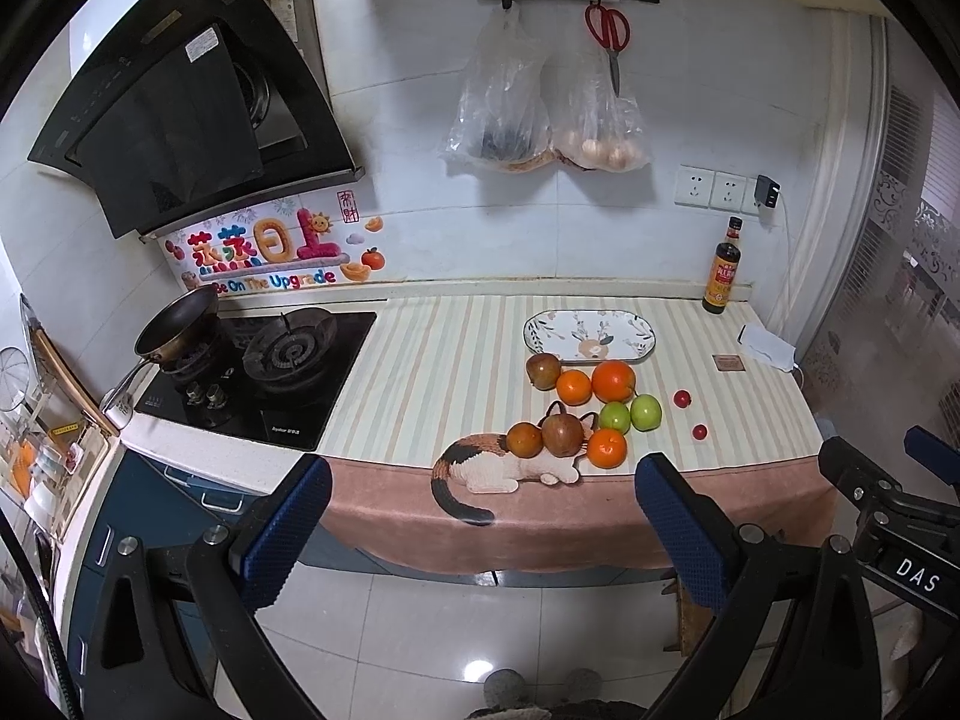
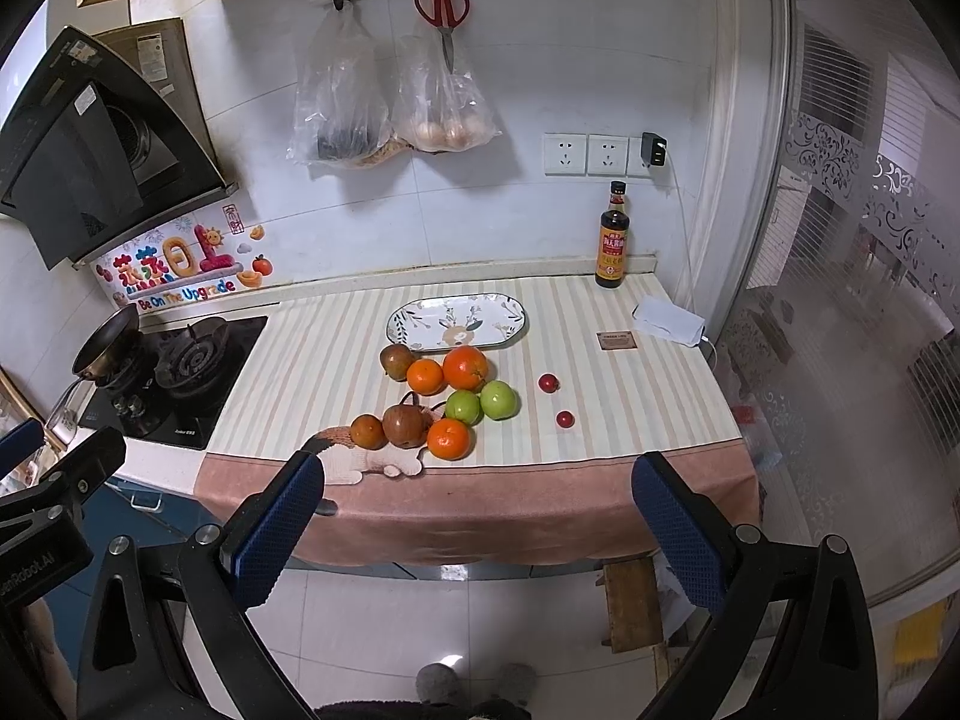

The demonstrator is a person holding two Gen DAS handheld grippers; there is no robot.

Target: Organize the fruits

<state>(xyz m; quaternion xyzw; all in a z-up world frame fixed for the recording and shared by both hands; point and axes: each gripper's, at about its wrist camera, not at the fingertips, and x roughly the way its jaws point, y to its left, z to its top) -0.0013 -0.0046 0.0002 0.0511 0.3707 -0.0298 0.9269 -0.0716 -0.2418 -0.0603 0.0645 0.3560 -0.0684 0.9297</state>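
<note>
A cluster of fruit lies on the striped counter cloth: a large orange point(image 1: 613, 380) point(image 2: 465, 367), smaller oranges point(image 1: 573, 387) point(image 1: 607, 447) point(image 2: 448, 438), two green apples point(image 1: 630, 414) point(image 2: 483, 402), brownish-red apples point(image 1: 562, 433) point(image 2: 403, 426) and two small red fruits point(image 1: 681, 399) point(image 2: 548, 383). An empty oval patterned plate point(image 1: 591, 334) point(image 2: 456, 321) sits just behind them. My left gripper point(image 1: 483, 531) and right gripper point(image 2: 477, 531) are both open and empty, held in front of the counter edge, well short of the fruit.
A gas hob point(image 1: 264, 372) with a frying pan point(image 1: 177, 324) is at the left. A dark sauce bottle point(image 2: 612, 240), a white cloth point(image 2: 669, 321) and a small card point(image 2: 617, 340) sit at the back right. Bags and scissors point(image 2: 442, 6) hang on the wall. A glass partition stands at the right.
</note>
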